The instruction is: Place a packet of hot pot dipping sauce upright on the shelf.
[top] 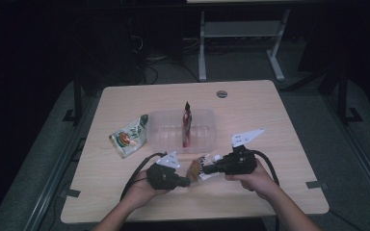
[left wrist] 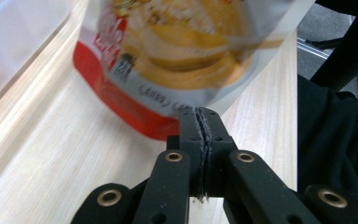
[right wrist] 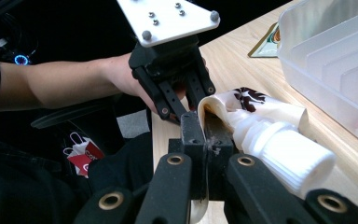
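With both grippers, left (top: 187,182) and right (top: 207,168), clamped on the pouch (top: 200,169), lift together, level, toward the bin (top: 207,118).

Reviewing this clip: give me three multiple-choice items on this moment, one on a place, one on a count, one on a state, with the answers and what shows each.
1. Where does the green snack packet lie?
A. left of the clear bin
B. inside the bin
C. at the table's far right corner

2. How many grippers pinch the spouted pouch?
A. none
B. one
C. two

3. How does the red pouch stand?
A. flat on the table
B. upright in the bin
C. held in a gripper

Answers: 1 A, it lies on bare wood beside the bin's left wall. 2 C, the left gripper and the right gripper each close on an edge. 3 B, it rises above the bin's rim.
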{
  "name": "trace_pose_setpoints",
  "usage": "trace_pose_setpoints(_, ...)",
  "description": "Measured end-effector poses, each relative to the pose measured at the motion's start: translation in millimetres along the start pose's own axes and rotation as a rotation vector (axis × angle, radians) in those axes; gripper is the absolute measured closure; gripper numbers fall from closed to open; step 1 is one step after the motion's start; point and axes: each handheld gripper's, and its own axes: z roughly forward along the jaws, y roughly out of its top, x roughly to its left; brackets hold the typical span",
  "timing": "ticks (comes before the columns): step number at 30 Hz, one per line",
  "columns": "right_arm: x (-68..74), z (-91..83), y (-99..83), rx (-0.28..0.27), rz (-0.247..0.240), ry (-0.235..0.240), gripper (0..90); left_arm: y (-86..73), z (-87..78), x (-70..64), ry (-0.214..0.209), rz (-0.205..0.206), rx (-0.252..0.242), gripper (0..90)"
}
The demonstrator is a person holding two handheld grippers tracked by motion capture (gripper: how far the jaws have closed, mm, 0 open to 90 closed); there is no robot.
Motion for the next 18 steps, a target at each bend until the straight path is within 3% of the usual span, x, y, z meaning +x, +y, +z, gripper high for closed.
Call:
trace_pose_setpoints(10,0.8,-7.8,2.5,-0.010,-0.007,-0.012,89.5,-11.8,-13.9,10.7,0.027,-0.021,0.020,81.8)
trace_pose_setpoints(18,3.9,-13.8,13.1,-0.009,-0.017,-0.025,89.5,-18.2,-22.1,14.8,0.042,-0.076,0.009,70.9)
